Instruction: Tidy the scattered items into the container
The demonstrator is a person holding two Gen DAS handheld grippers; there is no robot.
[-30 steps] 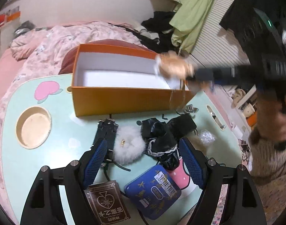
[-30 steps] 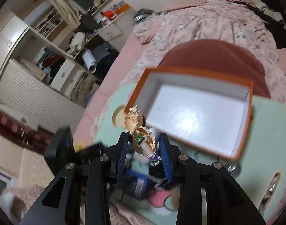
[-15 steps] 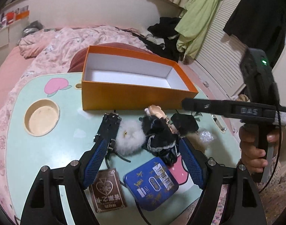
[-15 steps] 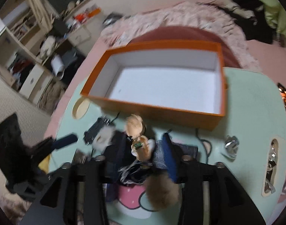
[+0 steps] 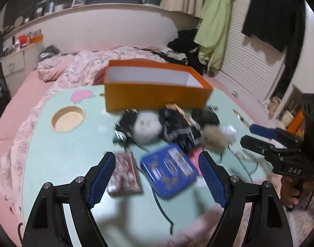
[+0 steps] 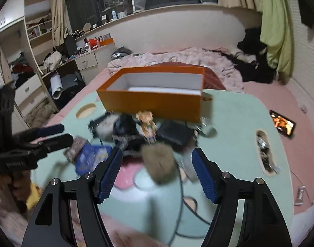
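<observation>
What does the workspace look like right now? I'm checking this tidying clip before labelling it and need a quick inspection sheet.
Surface: mint green table on a pink bed, round cup recess at its left.
Job's things: orange box, nothing seen inside; blue tin, white pompom, brown pompom, small doll, black fabric pieces, brown card packet, all on the table.
Clutter: phone on the bed.
Grippers: left claw open, holding nothing; right claw opening, nothing gripped.
Cables: dark cord across the table.
Surroundings: green garment, shelves, drawers.
</observation>
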